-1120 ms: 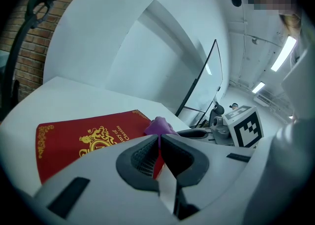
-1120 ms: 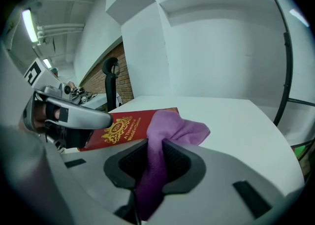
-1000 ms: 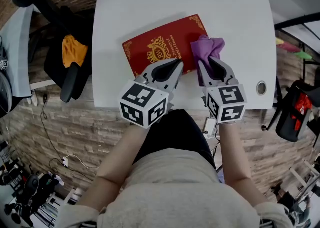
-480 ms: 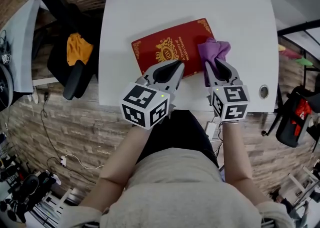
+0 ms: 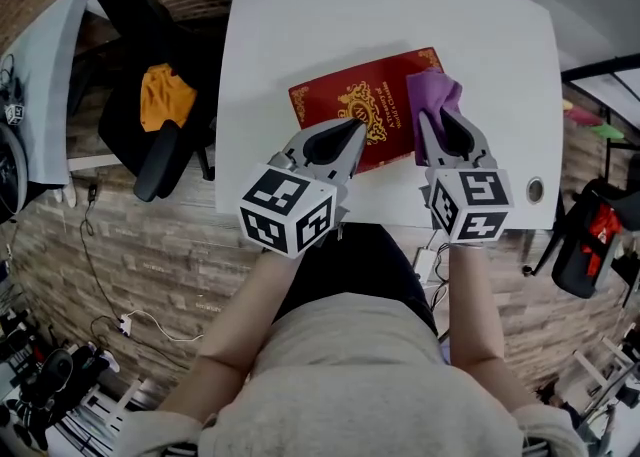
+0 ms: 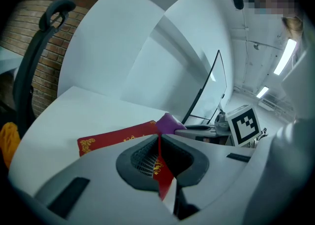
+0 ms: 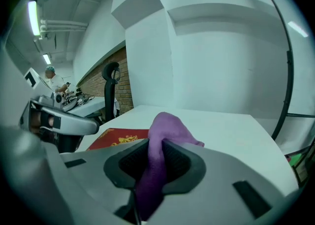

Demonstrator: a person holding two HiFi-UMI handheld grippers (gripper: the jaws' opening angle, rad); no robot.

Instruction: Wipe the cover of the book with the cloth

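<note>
A dark red book (image 5: 360, 107) with gold ornament lies on the white table (image 5: 390, 5), near its front edge. My left gripper (image 5: 350, 132) is shut on the book's near edge; a red sliver of the book (image 6: 115, 138) runs between the left gripper's (image 6: 158, 139) jaws. My right gripper (image 5: 432, 128) is shut on a purple cloth (image 5: 434, 95), which rests on the right end of the book. In the right gripper view, the cloth (image 7: 166, 126) bulges out past the right gripper (image 7: 153, 146), with the book (image 7: 120, 137) to its left.
A black office chair (image 5: 150, 150) carrying an orange cloth (image 5: 166, 95) stands left of the table. A round cable grommet (image 5: 536, 190) sits in the table's near right corner. Another black chair with a red item (image 5: 603, 217) is at the far right. Brick-pattern floor lies below.
The head view has shifted, so the table and book sit further right in the picture. Both grippers keep their holds, and the cloth stays at the book's right end.
</note>
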